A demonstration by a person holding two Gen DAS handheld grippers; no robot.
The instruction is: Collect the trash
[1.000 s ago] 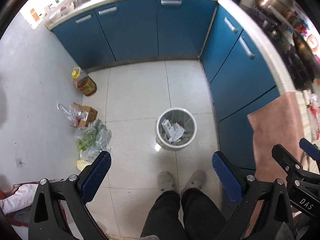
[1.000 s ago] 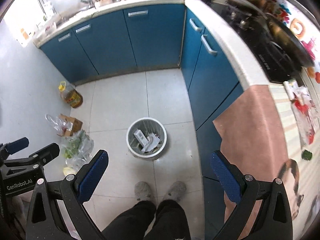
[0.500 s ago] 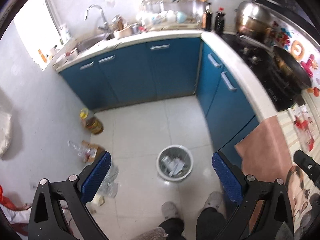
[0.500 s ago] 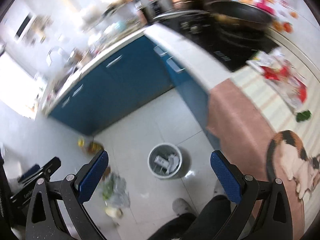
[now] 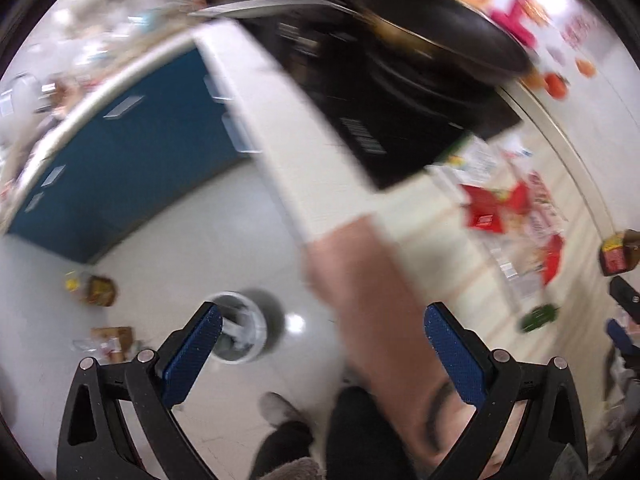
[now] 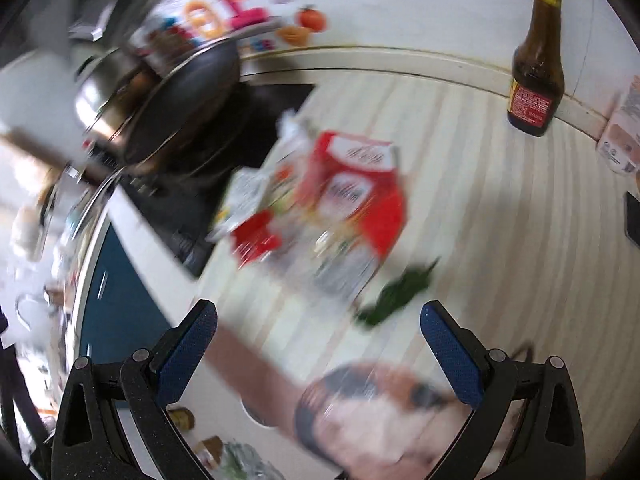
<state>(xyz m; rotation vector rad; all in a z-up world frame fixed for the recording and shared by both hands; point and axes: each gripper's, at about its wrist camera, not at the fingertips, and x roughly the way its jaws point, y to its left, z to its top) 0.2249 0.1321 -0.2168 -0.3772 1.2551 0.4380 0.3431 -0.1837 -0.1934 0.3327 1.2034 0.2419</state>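
Both views are blurred by motion. Red and white empty wrappers (image 6: pixel 332 208) lie on the striped counter, with a green scrap (image 6: pixel 396 296) beside them; both sit ahead of my right gripper (image 6: pixel 318 344), which is open and empty above the counter. The wrappers (image 5: pixel 508 212) and green scrap (image 5: pixel 538 318) also show in the left wrist view, to the right. My left gripper (image 5: pixel 322 350) is open and empty, over the counter edge. The white trash bin (image 5: pixel 240 332) with paper in it stands on the floor below, by the left finger.
A black pan (image 6: pixel 188 96) sits on the cooktop (image 5: pixel 384 120) beyond the wrappers. A brown sauce bottle (image 6: pixel 536 76) stands at the back wall. A pink mat (image 5: pixel 372 292) with an animal picture (image 6: pixel 384 412) covers the near counter. Blue cabinets (image 5: pixel 120 160), bags and a box (image 5: pixel 108 340) line the floor.
Both grippers have swung up and right, from facing the floor and bin to facing the counter. The wrappers and green scrap now lie just ahead of the right gripper. Both stayed open.
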